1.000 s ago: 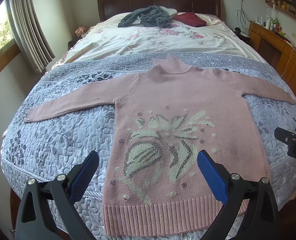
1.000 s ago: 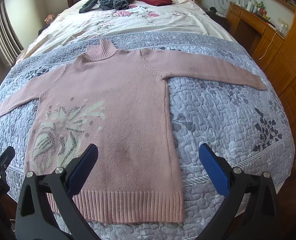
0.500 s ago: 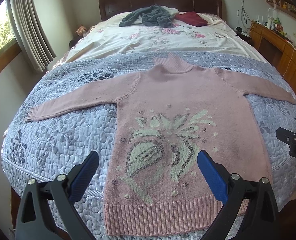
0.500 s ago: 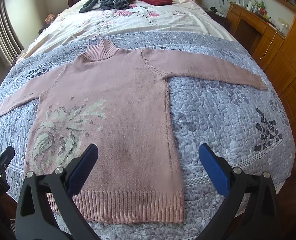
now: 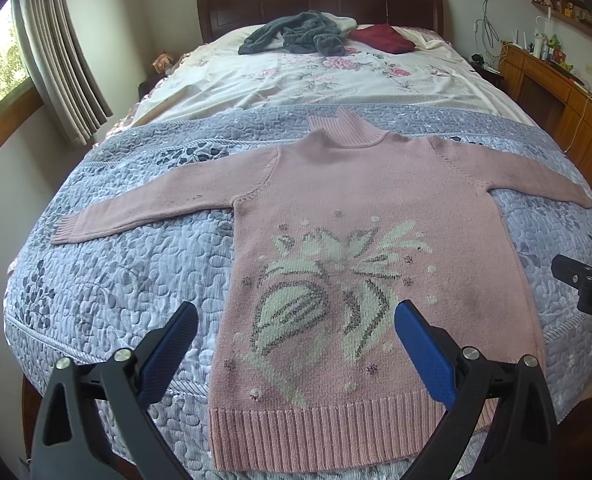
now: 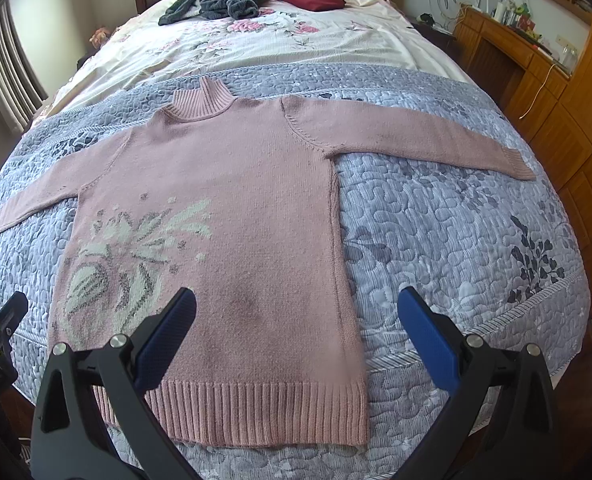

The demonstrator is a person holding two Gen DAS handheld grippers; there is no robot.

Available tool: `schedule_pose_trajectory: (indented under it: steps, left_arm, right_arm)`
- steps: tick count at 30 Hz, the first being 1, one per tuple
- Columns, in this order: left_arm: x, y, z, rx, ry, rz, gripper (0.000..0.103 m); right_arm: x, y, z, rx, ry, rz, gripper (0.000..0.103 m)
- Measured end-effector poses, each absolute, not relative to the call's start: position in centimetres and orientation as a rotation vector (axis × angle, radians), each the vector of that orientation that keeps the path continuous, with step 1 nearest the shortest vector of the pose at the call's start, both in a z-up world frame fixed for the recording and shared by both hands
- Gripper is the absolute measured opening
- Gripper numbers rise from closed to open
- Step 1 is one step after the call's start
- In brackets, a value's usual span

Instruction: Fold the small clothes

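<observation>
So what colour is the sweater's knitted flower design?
Pale green with grey outlines on the pink sweater; clearest in the left wrist view.

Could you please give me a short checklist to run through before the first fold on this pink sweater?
1. Pink sweater lies flat, front up, on the grey quilt: ok.
2. Both sleeves spread out to the sides, left sleeve and right sleeve, neither tucked under: ok.
3. Left gripper open and holding nothing: ok.
4. Right gripper open and holding nothing: ok.
5. Ribbed hem straight and fully on the bed: cannot tell, its near edge lies close to the bed's edge.
6. Folding area free of other clothes; the grey garment and dark red garment lie far off near the headboard: ok.
</observation>
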State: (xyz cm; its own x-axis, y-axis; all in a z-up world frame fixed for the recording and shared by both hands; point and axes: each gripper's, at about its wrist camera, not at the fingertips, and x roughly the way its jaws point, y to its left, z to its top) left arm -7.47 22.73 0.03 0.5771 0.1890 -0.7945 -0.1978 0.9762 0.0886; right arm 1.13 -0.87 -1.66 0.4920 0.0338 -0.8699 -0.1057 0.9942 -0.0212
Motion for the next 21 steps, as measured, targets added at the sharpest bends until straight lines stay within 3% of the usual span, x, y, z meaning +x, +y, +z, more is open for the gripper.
schedule_pose_trajectory:
  steps: [14, 21]
  left_arm:
    - [-7.0, 22.7, -0.5, -0.022, 0.918, 0.209, 0.099]
    - [-3.0, 20.8, -1.8, 0.003, 0.973, 0.193, 0.099]
  right_arm:
    - [1.5, -1.5, -1.9, -0.052, 1.039, 0.1, 0.1]
    - [5.7, -7.2, -3.1, 0.064, 1.101, 0.106, 0.1]
